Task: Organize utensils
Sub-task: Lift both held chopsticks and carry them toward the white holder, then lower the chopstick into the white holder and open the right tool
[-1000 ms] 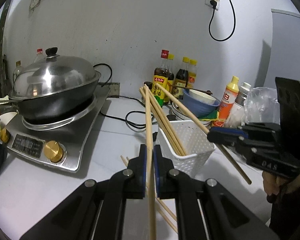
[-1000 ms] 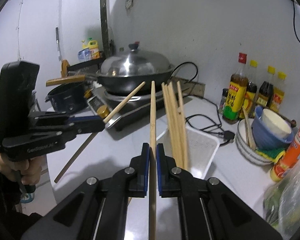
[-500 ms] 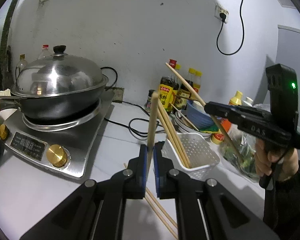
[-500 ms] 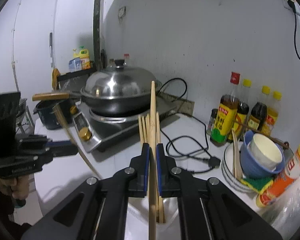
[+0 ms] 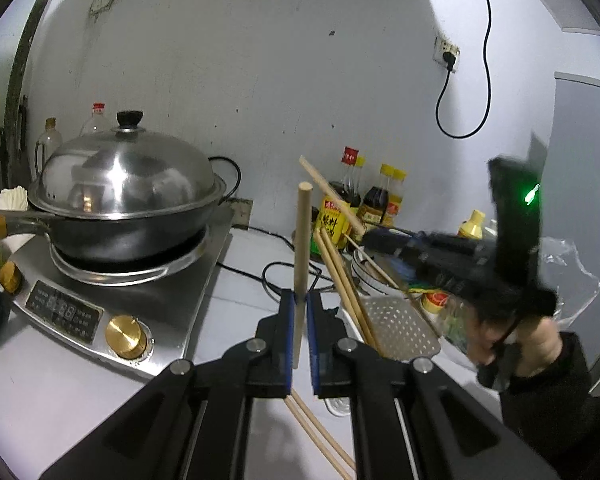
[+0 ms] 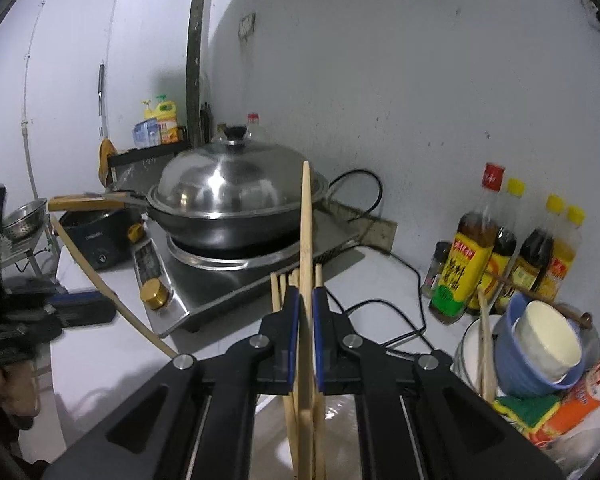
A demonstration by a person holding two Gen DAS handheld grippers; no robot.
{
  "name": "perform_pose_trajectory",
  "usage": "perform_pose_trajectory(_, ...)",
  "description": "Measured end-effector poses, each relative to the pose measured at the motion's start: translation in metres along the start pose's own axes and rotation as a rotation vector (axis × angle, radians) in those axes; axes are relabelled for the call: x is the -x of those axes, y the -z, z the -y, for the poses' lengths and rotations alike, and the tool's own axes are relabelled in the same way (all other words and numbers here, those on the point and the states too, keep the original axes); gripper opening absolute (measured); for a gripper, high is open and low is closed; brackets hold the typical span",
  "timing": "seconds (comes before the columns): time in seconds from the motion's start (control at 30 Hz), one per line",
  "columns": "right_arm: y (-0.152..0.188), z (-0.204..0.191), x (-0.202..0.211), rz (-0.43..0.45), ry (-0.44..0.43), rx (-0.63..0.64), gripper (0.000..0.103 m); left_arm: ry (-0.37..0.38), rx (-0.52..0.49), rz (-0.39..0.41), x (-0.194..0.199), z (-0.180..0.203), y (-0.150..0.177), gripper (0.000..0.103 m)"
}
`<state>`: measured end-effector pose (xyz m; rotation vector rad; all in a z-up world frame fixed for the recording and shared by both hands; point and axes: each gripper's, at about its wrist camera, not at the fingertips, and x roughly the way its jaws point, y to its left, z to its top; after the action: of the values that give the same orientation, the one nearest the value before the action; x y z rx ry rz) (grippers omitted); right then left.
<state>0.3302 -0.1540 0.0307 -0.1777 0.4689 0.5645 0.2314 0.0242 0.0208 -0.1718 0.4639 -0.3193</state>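
Each gripper, left (image 5: 300,336) and right (image 6: 306,336), clamps one chopstick (image 5: 302,240) above the basket (image 5: 400,322); a tilted release could miss it.

A: Materials? Left gripper (image 5: 300,336) and right gripper (image 6: 307,340): matt black plastic arms, blue pads (image 5: 286,344), bare metal pivot pins.
B: Chopstick (image 5: 302,240) in the left one and chopstick (image 6: 306,240) in the right: plain pale wood, unvarnished, smooth.
A: Basket (image 5: 404,328): white perforated plastic, dull finish.
B: Wok lid (image 5: 124,176): polished steel, mirror-glossy, black plastic knob. Wok (image 5: 132,232) below it: dark matt metal.
A: Cooktop (image 5: 148,300): brushed silver metal, shiny brass-coloured dial (image 5: 126,336).
B: Counter (image 5: 60,384): smooth white, slight sheen. Wall (image 5: 260,60): rough matt paint, scuffed. Sauce bottles (image 6: 472,248): glossy, clear, whether glass or plastic I can't tell.
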Motion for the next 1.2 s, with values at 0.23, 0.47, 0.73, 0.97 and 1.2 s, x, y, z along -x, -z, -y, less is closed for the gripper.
perform_pose_trajectory(0.23, 0.019, -0.007, -0.020, -0.046, 0.012, 0.027, 0.006, -0.002, 0.009, 0.015, 0.006, -0.003, -0.004, 0.005)
perform_pose_trajectory(0.47, 0.041, -0.013, -0.029, -0.103, 0.027, 0.051, 0.006, 0.003, 0.004, 0.029, 0.011, -0.001, -0.006, 0.005)
perform_pose_trajectory(0.73, 0.057, -0.011, -0.018, -0.123, 0.035, 0.029, 0.006, -0.003, -0.017, 0.063, 0.024, 0.009, -0.016, 0.005)
perform_pose_trajectory(0.97, 0.057, -0.002, 0.007, -0.093, 0.044, 0.001, 0.015, -0.012, -0.053, 0.111, 0.042, 0.029, -0.030, 0.005)
perform_pose_trajectory(1.2, 0.057, 0.005, 0.033, -0.059, 0.065, -0.008, 0.028, 0.003, -0.095, 0.148, 0.057, 0.054, -0.042, 0.005)
